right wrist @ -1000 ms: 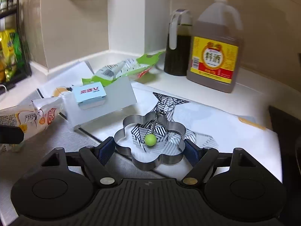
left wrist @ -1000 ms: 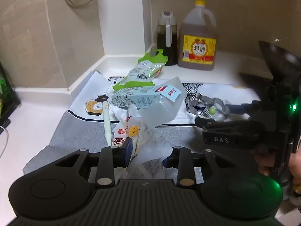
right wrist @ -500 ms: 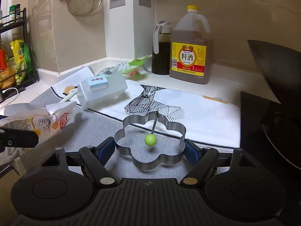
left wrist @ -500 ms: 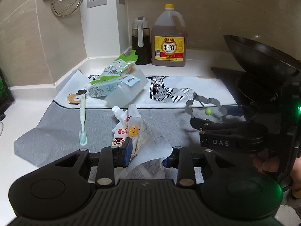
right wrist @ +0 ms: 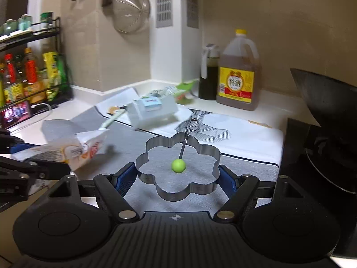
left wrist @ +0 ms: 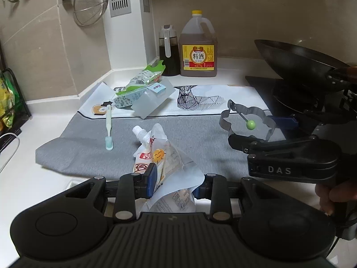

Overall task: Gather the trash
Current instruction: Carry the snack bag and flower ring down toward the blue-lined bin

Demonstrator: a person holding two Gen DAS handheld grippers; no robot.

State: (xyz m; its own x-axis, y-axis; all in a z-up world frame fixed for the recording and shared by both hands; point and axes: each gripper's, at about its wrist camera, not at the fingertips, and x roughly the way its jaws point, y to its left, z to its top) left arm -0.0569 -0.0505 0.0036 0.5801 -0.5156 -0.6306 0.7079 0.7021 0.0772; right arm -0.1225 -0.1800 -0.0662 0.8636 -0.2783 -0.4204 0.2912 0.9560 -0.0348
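Change since a second ago: your left gripper [left wrist: 175, 184], clamped on white spouted snack pouch [left wrist: 160, 156], and right gripper [right wrist: 177, 176], clamped on flower-shaped steel egg ring [right wrist: 178, 167], pulled back from counter clutter; green wrapper [left wrist: 145, 76], carton remain upper centre, uncollected.

A white kitchen counter [left wrist: 44, 120] carried a grey mat [left wrist: 196, 134] and a printed mat [left wrist: 200, 98] toward its back corner, a toothbrush [left wrist: 108, 129] and wrappers [left wrist: 142, 82] on them, and two bottles [left wrist: 198, 47] against the back wall.
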